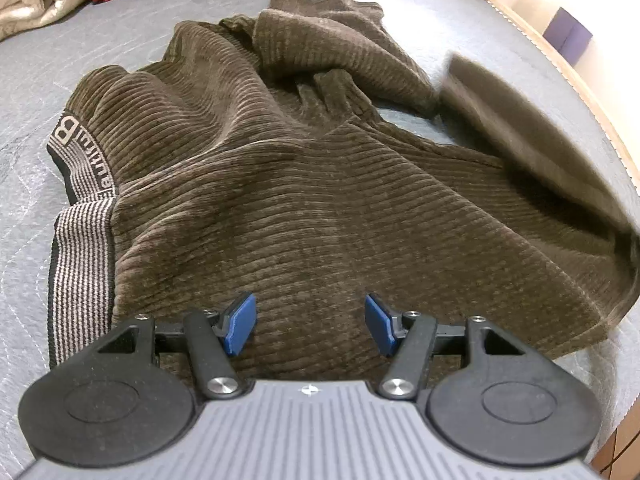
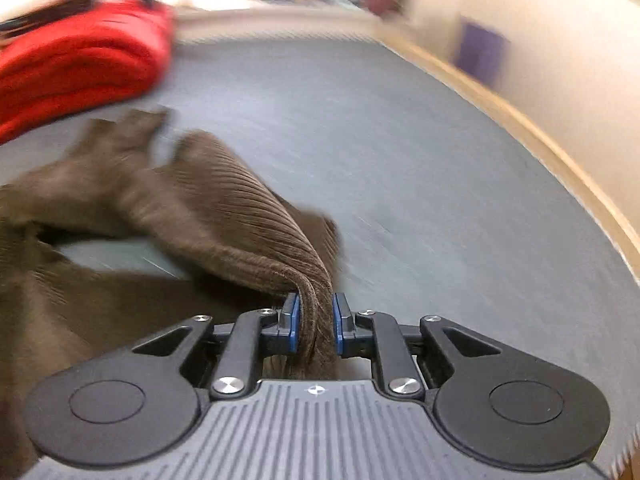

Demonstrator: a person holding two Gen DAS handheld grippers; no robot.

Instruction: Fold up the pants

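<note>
Brown ribbed pants (image 1: 280, 184) lie crumpled on a grey mattress (image 1: 100, 52), with the striped waistband (image 1: 82, 216) at the left. My left gripper (image 1: 310, 322) is open, its blue pads just above the cloth near the front edge. In the right wrist view my right gripper (image 2: 314, 320) is shut on a bunched fold of the pants (image 2: 240, 216) and holds it lifted off the mattress (image 2: 400, 168). That lifted part shows blurred at the right of the left wrist view (image 1: 532, 140).
A folded red garment (image 2: 76, 64) and a white fleece item (image 1: 36, 0) lie at the far left of the mattress. A wooden bed edge (image 2: 560, 160) runs along the right, with a purple box (image 1: 566, 34) beyond it.
</note>
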